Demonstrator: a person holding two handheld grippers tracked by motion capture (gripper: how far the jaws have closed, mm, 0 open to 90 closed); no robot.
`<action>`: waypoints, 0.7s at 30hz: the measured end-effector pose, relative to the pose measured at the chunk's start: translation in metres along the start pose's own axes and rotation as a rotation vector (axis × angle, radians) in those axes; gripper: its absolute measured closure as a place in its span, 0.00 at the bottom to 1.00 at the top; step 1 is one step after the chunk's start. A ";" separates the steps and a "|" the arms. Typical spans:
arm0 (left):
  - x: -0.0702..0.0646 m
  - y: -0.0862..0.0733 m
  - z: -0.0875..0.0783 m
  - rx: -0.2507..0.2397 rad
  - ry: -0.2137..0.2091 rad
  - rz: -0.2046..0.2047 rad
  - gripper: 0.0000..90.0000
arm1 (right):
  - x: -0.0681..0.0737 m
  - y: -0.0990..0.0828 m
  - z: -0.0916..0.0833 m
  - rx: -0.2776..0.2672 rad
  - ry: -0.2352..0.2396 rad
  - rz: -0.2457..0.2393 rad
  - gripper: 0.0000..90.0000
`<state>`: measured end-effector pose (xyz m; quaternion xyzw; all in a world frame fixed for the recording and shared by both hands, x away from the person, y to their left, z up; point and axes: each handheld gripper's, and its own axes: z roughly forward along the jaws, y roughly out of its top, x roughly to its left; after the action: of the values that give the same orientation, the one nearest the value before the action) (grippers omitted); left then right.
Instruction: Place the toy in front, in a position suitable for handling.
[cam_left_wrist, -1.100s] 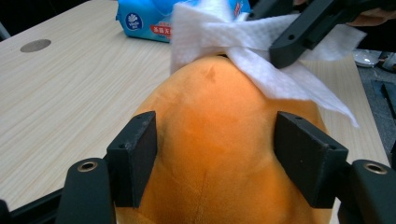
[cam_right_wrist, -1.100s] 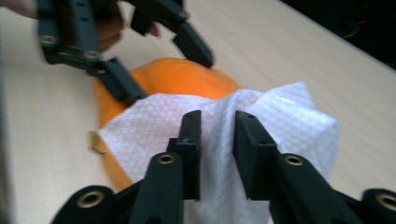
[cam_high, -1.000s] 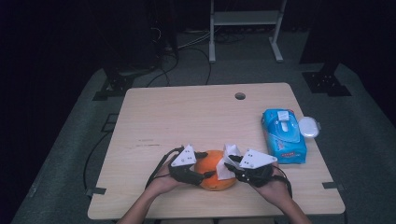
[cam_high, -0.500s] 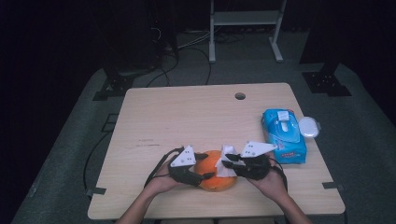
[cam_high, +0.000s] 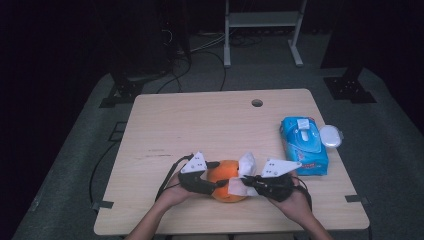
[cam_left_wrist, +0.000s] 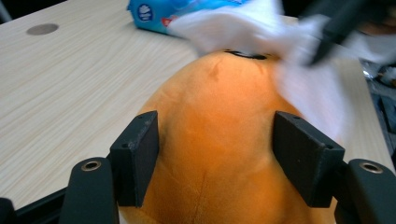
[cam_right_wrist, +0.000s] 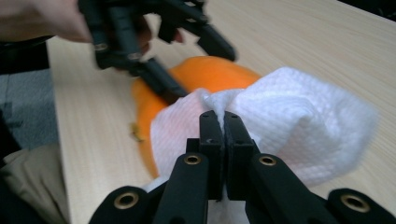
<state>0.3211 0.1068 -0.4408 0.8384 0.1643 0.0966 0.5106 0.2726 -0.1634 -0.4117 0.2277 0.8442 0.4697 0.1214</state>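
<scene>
An orange plush toy (cam_high: 226, 186) lies near the table's front edge. My left gripper (cam_high: 218, 175) clamps it from the left, its jaws pressed into both sides of the toy (cam_left_wrist: 219, 107). My right gripper (cam_high: 247, 181) comes in from the right, shut on a white wipe (cam_right_wrist: 299, 126). The wipe (cam_high: 243, 170) is draped over the toy's right side and top (cam_right_wrist: 210, 74). In the left gripper view the wipe (cam_left_wrist: 233, 28) covers the toy's far end, with the right gripper's dark, blurred jaws over it. The wipe hides part of the toy.
A blue pack of wipes (cam_high: 304, 145) lies at the right of the wooden table (cam_high: 200, 125), with a white round lid (cam_high: 331, 135) beside it. A cable hole (cam_high: 257, 103) sits near the far edge. Dark floor and equipment stands surround the table.
My right gripper has shifted slightly with the wipe across the toy's right side and top. The left gripper has stayed clamped on the toy.
</scene>
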 end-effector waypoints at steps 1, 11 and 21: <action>0.000 0.000 0.000 0.000 -0.001 -0.009 0.36 | 0.002 -0.001 0.001 0.013 -0.009 -0.015 0.97; 0.000 0.000 0.001 -0.004 0.001 -0.016 0.35 | -0.010 -0.017 -0.007 0.037 -0.071 0.030 0.97; 0.001 0.002 0.002 -0.005 -0.007 -0.017 0.35 | -0.003 -0.007 0.005 0.016 -0.040 -0.001 0.97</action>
<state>0.3226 0.1044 -0.4396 0.8361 0.1694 0.0896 0.5140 0.2752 -0.1645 -0.4202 0.2375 0.8456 0.4582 0.1365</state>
